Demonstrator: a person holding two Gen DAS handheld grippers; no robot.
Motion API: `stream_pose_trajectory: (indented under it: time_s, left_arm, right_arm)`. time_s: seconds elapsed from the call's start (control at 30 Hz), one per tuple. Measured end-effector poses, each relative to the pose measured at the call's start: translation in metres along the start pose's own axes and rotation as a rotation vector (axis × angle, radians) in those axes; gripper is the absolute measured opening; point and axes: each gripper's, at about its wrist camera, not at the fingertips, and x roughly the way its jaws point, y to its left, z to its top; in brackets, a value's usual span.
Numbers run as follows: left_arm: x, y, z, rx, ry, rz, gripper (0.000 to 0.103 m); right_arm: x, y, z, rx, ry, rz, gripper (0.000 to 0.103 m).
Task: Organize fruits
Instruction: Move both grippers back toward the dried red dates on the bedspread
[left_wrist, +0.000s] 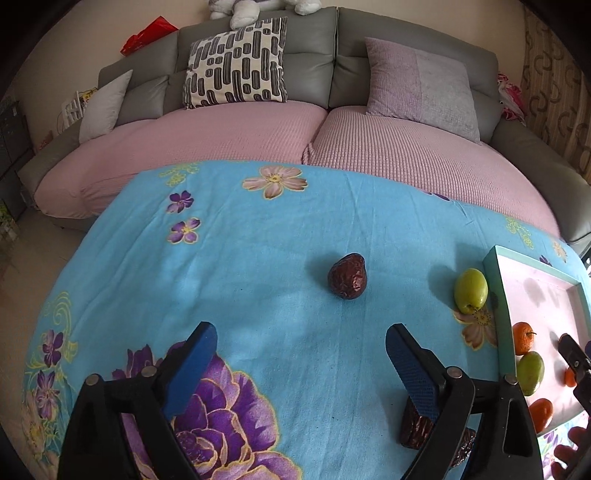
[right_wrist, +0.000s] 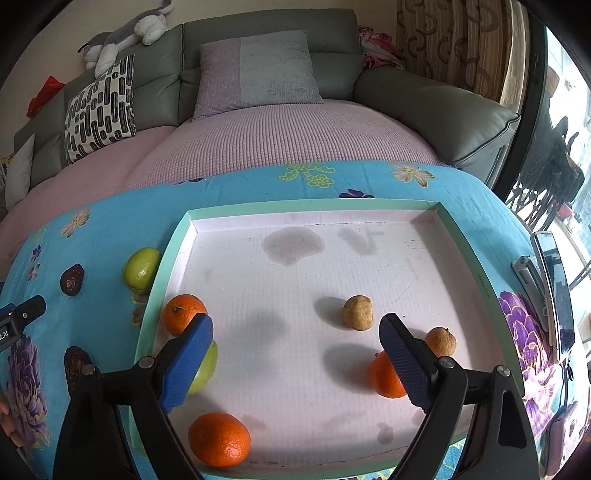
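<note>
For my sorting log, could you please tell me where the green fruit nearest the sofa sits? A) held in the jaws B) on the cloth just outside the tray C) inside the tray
B: the green fruit lies on the blue cloth, against the tray rim's outer side.

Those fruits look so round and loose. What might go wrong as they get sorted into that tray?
Two risks, as I judge it. The green fruit outside leans against the tray wall; a nudge may roll it along the blue cloth. The open right hand-held gripper hovers among loose oranges in the tray, so lowering it might knock one aside. The wrinkled red date is small and could slip from the pads.
</note>
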Motion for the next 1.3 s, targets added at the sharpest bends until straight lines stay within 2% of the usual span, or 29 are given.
stream_pose_trajectory:
  time_s: [0.23,0.6,0.8,0.97,1.07,1.13,1.2,1.3]
  left_arm:
    - [-0.011,0.026,-0.007,-0.042,-0.01,0.025,0.097]
    - [-0.028,0.038,-0.029,-0.014,0.022,0.005,0.097]
    - [-0.03,0.038,-0.032,0.02,0.031,0.018,0.097]
    - [-0.025,0.046,-0.033,0.009,0.046,0.029,0.097]
    - [-0.022,0.05,-0.034,-0.002,0.054,0.036,0.097]
    - [-0.021,0.05,-0.035,-0.003,0.057,0.036,0.097]
    - [-0.02,0.049,-0.035,0.0,0.06,0.032,0.097]
    - [-0.018,0.048,-0.035,0.005,0.063,0.029,0.097]
  right_arm:
    - [-0.008,0.024,0.0,-0.005,-0.03,0.066,0.096]
    - [-0.022,0.078,-0.016,-0.166,0.013,0.179,0.096]
    - [-0.031,0.102,-0.032,-0.236,0.041,0.241,0.096]
    - [-0.035,0.122,-0.043,-0.317,0.052,0.255,0.096]
    - [-0.035,0.129,-0.045,-0.34,0.06,0.276,0.091]
    - [-0.033,0.132,-0.047,-0.35,0.075,0.293,0.077]
    - [-0.03,0.135,-0.05,-0.355,0.092,0.3,0.073]
    - [-0.024,0.136,-0.054,-0.357,0.112,0.303,0.061]
